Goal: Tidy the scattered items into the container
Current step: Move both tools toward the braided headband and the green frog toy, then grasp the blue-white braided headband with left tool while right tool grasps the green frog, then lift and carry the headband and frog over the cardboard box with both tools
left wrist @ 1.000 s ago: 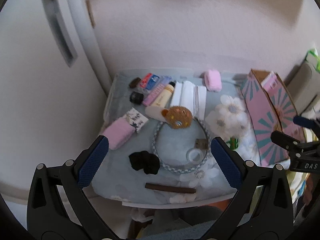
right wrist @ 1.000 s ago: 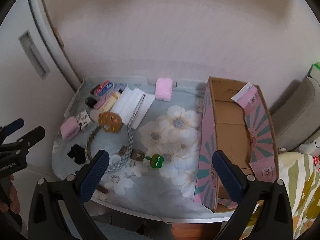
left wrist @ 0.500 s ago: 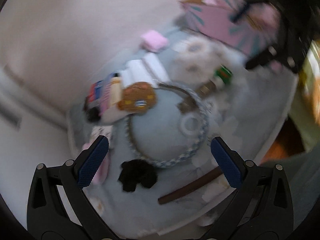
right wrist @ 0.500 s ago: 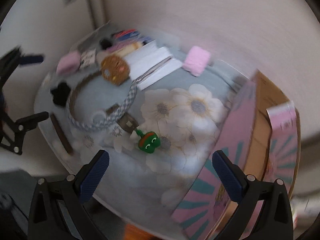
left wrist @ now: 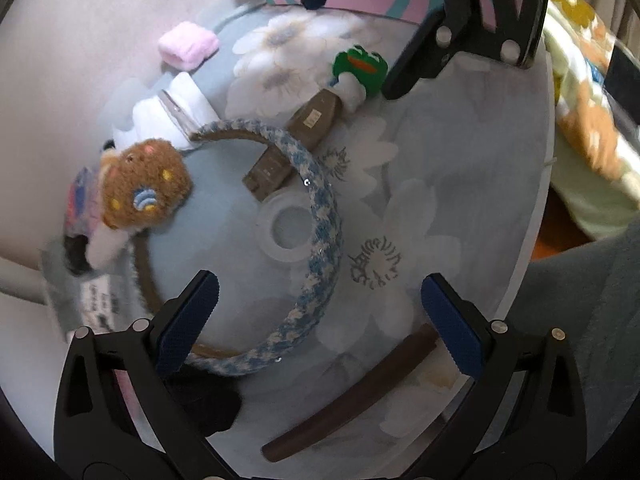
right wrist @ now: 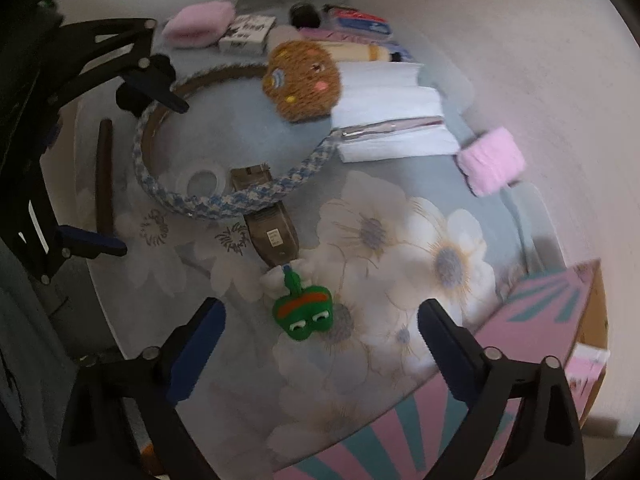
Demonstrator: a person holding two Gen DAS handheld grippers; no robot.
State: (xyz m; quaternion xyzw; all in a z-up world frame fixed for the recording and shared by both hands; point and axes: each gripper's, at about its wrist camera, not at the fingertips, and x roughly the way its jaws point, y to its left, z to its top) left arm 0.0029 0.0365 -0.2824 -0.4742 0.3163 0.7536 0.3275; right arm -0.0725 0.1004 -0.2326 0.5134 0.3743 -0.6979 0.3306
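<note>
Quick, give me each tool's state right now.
Left tool: open, holding nothing, over the braided headband.
Right tool: open, holding nothing, over the green frog charm.

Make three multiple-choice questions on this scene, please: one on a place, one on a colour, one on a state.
1. Where does the clear ring lie?
A. inside the headband's curve
B. in the box
C. on the pink pad

2. What colour is the frog clip?
A. yellow
B. green
C. black

3. How is the right gripper?
A. shut on the frog clip
B. shut on the headband
C. open

Key: 1 A, the band curves around it. 2 B, green with an orange mouth. 3 C, its fingers stand wide apart, holding nothing.
</note>
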